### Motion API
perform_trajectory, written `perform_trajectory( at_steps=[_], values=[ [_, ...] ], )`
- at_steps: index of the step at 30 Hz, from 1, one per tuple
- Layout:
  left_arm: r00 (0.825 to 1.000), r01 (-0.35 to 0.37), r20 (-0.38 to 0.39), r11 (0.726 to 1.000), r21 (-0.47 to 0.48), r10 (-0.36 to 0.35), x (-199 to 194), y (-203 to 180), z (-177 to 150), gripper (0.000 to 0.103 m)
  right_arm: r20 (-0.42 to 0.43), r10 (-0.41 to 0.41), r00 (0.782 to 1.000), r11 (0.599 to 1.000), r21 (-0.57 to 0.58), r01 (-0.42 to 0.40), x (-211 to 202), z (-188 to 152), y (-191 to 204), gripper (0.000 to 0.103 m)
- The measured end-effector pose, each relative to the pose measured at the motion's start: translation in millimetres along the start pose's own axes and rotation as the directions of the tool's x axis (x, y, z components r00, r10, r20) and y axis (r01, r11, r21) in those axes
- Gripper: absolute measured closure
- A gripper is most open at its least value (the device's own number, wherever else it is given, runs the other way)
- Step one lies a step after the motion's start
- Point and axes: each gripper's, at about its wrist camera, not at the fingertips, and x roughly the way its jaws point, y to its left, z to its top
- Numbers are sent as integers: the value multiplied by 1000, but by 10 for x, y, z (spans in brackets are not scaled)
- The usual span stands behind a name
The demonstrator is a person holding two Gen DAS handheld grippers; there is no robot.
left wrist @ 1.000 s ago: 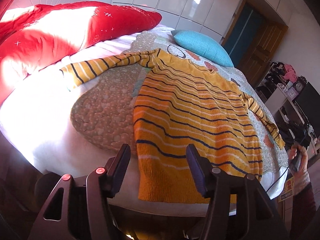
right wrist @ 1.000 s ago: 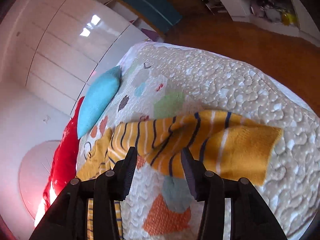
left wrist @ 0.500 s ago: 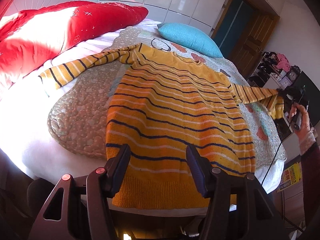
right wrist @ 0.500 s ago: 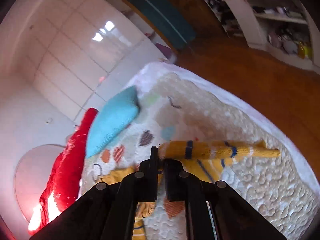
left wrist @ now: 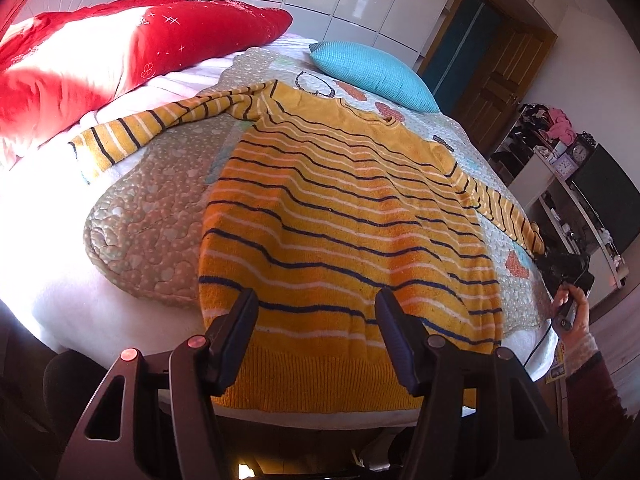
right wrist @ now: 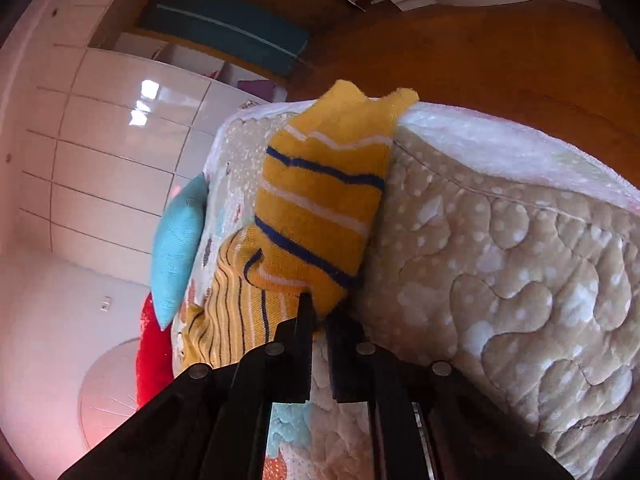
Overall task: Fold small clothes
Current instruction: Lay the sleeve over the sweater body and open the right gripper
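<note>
A yellow sweater [left wrist: 344,216] with dark and white stripes lies flat, spread across a quilt [left wrist: 160,216] on the bed, its ribbed hem hanging just over the near edge. One sleeve [left wrist: 152,128] stretches off to the left toward a red pillow [left wrist: 120,52]; a blue pillow [left wrist: 372,74] sits beyond the collar. The left gripper [left wrist: 316,320] hangs over the hem with its jaws spread and nothing between them — the pads stand apart above the knit, touching nothing that can be seen. The other sleeve runs down the right side of the bed to the right gripper [right wrist: 318,312], whose jaws are pressed together on the sleeve's cloth near the cuff; in the right wrist view the cuff [right wrist: 340,184] stands up past the fingertips, lying against the quilt's edge beside the white sheet [right wrist: 500,140]. From the left wrist view that gripper shows only as a dark shape at the bed's right edge, held by a hand [left wrist: 572,312] in a dark red sleeve. White cupboard doors [right wrist: 104,152] fill the wall behind, and a wooden floor [right wrist: 500,52] shows past the bed.
</note>
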Motion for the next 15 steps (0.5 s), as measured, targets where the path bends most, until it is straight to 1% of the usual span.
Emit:
perform_trajectory(
  at_steps=[1,3,4,6,8,11,12,13,14,15],
  values=[
    [1000,4,1,1000,-5,-4,4,13,14,42,5,-6,1000,1000,-17,6,-29,-1,21,94],
    [1000,14,8,1000,-8,-14,22,10,42,42,23,-30,999,997,-63,32,-93,7,83,78],
    [1000,19,11,1000,-4,-19,33,-2,52,42,37,-32,999,996,-76,35,-131,17,106,74],
    [1000,23,15,1000,7,-23,61,-43,80,42,63,-18,998,997,-69,22,-187,60,102,56],
    [999,29,14,999,17,-29,88,-84,94,41,89,-5,996,999,-41,9,-197,141,89,50],
    [999,31,9,999,34,-31,126,-136,101,41,120,-18,993,1000,13,16,-135,316,47,50],
    [1000,30,6,999,37,-30,142,-143,105,41,129,-11,992,999,39,6,-107,368,28,51],
    [1000,28,3,999,37,-28,156,-146,107,41,130,3,992,998,68,-12,-64,455,30,55],
    [1000,26,1,999,35,-26,168,-143,112,41,127,14,992,996,91,-26,-40,496,19,81],
    [1000,25,0,999,29,-25,176,-132,123,41,119,18,993,994,105,-30,-28,533,30,96]
  ],
)
